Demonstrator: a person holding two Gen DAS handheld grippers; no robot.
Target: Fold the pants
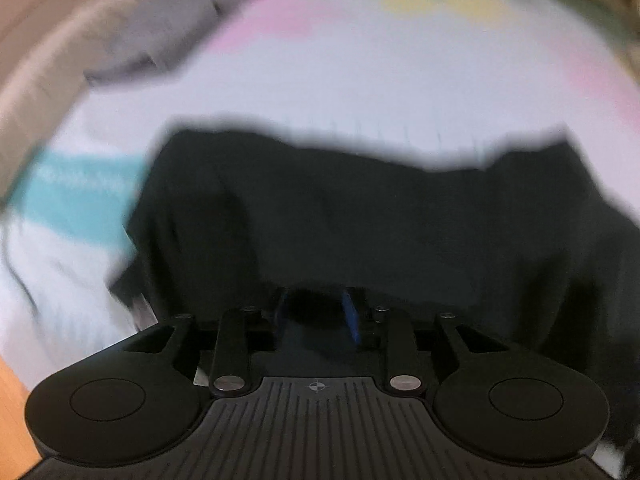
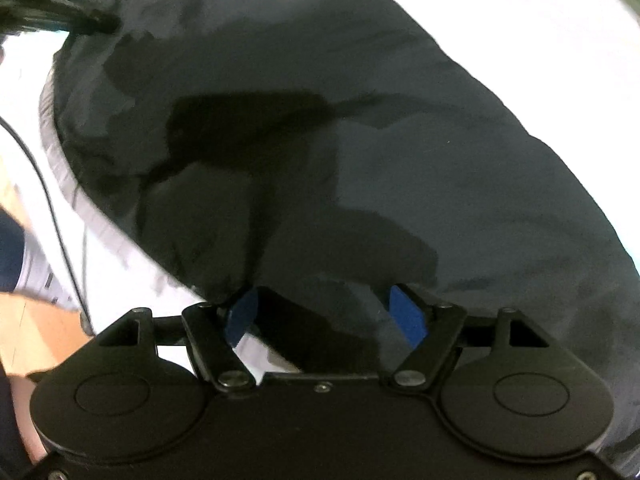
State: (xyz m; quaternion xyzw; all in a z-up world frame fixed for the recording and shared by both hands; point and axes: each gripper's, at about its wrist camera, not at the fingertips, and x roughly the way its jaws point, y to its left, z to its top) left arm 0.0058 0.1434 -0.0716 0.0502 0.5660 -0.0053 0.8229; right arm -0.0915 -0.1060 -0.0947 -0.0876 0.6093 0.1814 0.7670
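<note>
Black pants lie on a white sheet and fill the lower half of the blurred left wrist view. My left gripper has its blue pads close together on a fold of the black cloth at the near edge. In the right wrist view the pants spread wide over the bed. My right gripper has its blue pads wide apart, with the cloth's near edge lying between them, not pinched. The left gripper's dark body shows at the pants' far left corner.
The white sheet has pink, yellow and teal patches. A grey garment lies at the back left by a beige surface. A thin black cable runs down the left. The person's hand is at the lower left.
</note>
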